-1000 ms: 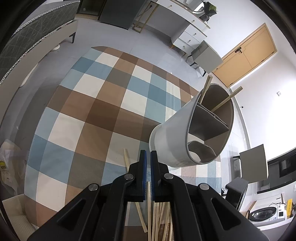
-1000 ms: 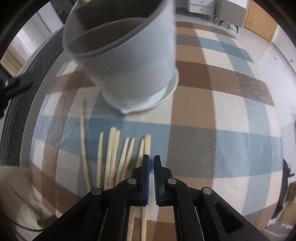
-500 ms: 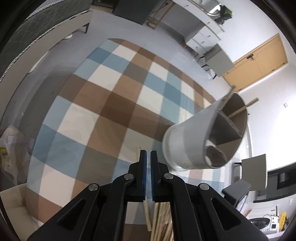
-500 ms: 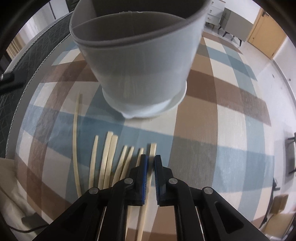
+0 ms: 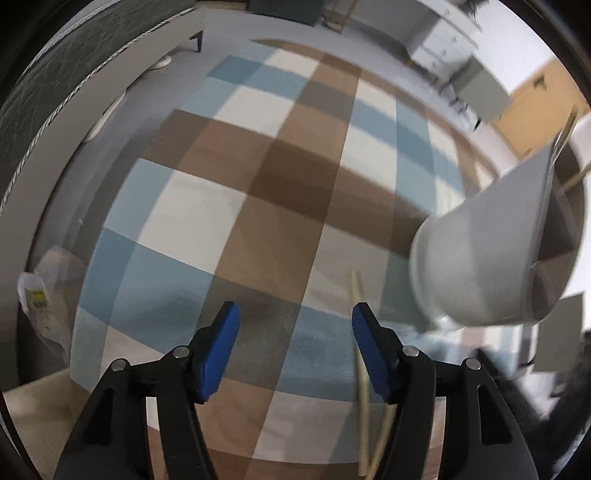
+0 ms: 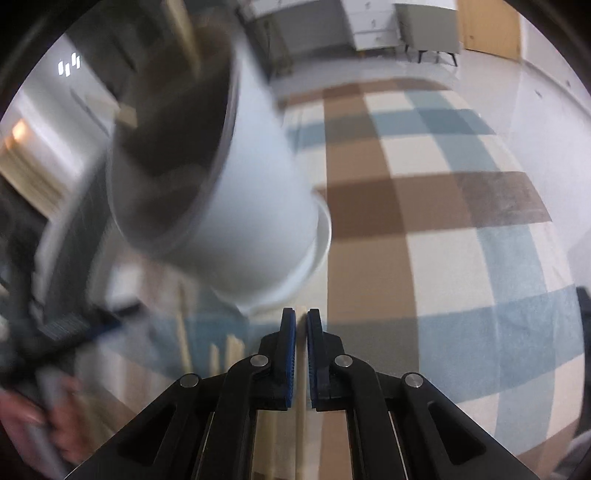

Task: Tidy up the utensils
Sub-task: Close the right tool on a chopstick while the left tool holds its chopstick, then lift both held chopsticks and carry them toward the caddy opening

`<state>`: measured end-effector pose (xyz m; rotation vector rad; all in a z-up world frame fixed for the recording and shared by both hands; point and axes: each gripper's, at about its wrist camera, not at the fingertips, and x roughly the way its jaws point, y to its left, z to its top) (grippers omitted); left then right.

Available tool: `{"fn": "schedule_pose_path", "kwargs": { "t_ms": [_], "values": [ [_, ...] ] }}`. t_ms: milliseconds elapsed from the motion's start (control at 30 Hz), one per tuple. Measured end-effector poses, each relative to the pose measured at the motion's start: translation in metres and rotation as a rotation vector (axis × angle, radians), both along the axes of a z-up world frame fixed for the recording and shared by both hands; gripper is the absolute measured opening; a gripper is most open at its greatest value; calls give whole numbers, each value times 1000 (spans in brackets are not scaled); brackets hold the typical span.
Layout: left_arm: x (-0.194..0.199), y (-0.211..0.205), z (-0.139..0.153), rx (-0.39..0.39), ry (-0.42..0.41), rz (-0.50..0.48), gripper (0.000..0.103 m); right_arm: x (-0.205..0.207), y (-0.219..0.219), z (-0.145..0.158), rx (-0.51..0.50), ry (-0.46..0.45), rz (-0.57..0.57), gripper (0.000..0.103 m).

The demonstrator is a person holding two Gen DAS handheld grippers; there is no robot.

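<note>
A white utensil holder (image 5: 487,251) with grey inner dividers stands on a checked tablecloth (image 5: 258,192); it holds chopsticks (image 5: 570,181). It also shows in the right wrist view (image 6: 229,206). My left gripper (image 5: 293,317) is open and empty, with a loose chopstick (image 5: 360,332) by its right finger. My right gripper (image 6: 301,321) is shut on a pale chopstick (image 6: 301,369) just in front of the holder's base. Several more chopsticks (image 6: 184,332) lie on the cloth to its left.
A dark quilted sofa (image 5: 48,85) runs along the table's left side. White drawers (image 6: 369,22) and a wooden door (image 6: 487,26) stand at the far wall. A hand (image 6: 33,417) shows blurred at the lower left of the right wrist view.
My left gripper has opened wide and swung left, away from the holder. My right gripper has closed on a chopstick and moved nearer the holder's base. Both views are blurred by motion.
</note>
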<state>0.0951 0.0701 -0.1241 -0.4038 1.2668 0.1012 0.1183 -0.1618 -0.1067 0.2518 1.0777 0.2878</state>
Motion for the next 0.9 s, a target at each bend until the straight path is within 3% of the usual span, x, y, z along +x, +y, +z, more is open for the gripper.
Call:
{"fn": "schedule_pose_path", "kwargs": {
  "t_ms": [167,500,600,633,667,700,733,833,900],
  "values": [
    [5,-11,-7,18,-3,-17,58,-3,-26,13,125,-45,-56,5],
    [20,-39,-15,176,-5,-97,59,-2,-65,33,299,-100,-171,5],
    [20,-41,-16,209,-19,-93,57,-4,-69,40,312,-117,-183,5],
    [20,-45,-16,224,-21,-108,52,-4,-68,42,309,-126,-179,5],
    [19,-50,-14,233,-37,-142,34,-5,-67,43,304,-132,-174,5],
    [19,-54,-12,233,-44,-174,9,-5,-66,45,299,-138,-173,5],
    [19,-59,-11,232,-43,-203,3,-7,-67,46,297,-142,-173,5],
    [17,-69,-11,292,-56,-250,1,-10,-66,50,289,-153,-171,5],
    [16,-66,-9,250,-56,-236,1,-11,-63,54,280,-171,-159,5]
  ]
}}
